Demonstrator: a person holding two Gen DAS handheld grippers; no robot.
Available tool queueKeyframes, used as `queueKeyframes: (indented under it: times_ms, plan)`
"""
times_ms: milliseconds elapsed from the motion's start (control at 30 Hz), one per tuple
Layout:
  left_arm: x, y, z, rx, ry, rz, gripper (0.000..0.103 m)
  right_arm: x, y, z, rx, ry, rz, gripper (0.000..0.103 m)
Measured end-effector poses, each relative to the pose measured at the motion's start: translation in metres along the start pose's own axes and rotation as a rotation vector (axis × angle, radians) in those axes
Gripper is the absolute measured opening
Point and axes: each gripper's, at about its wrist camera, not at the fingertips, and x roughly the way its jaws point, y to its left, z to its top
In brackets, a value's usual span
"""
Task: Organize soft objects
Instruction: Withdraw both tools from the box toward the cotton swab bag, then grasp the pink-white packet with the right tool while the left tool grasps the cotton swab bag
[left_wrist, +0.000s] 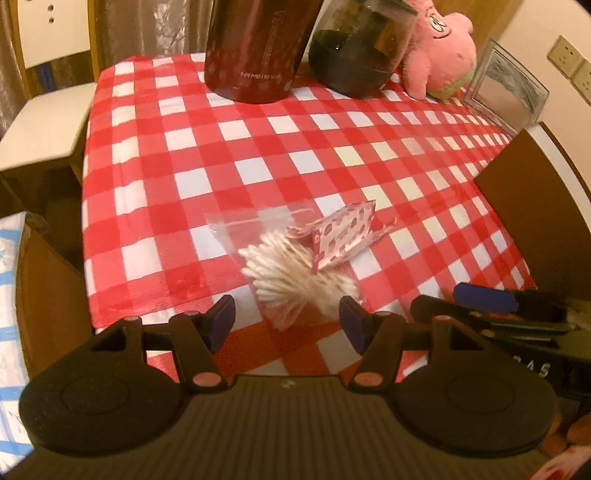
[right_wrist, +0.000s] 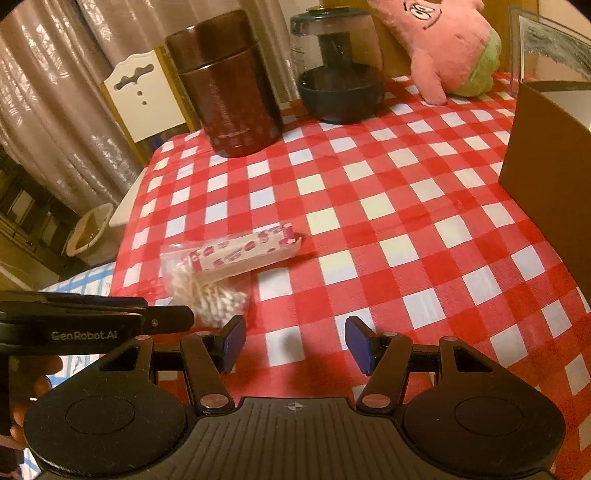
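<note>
On the desk covered by a red-and-white checked cloth (left_wrist: 295, 155), a clear plastic bag of white cotton swabs (left_wrist: 284, 273) lies near the front edge, with a small pink patterned tissue packet (left_wrist: 343, 236) resting on it. The left claw (left_wrist: 287, 321) hangs just above the bag, jaws apart and empty. The right claw (right_wrist: 295, 341) is also spread, over bare cloth beside the bag. At the back stand a dark red metal flask (right_wrist: 225, 85), a dark-based glass jar (right_wrist: 340, 74) and a pink plush star toy (right_wrist: 443, 44).

Left gripper (left_wrist: 287, 317) and right gripper (right_wrist: 294, 341), fingers apart, angled downward.
</note>
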Motion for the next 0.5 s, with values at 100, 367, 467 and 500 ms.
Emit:
queueKeyframes:
  times_ms: [100,367,467,500]
  plan:
    - [0.006,-0.003,0.004,-0.021,0.002,0.002,0.063,0.005,-0.005,0.003,0.009,-0.002,-0.01,0.06]
    - [0.023,-0.007,0.014,-0.075,0.01,0.039,0.067,0.018,-0.013,0.011,0.017,-0.006,-0.018,0.06]
    - [0.026,-0.015,0.014,-0.01,-0.008,0.072,0.064,0.02,-0.013,0.012,0.024,-0.002,-0.014,0.06]
    - [0.026,-0.015,0.014,0.013,-0.016,0.074,0.057,0.021,-0.013,0.012,0.024,0.001,-0.011,0.06]
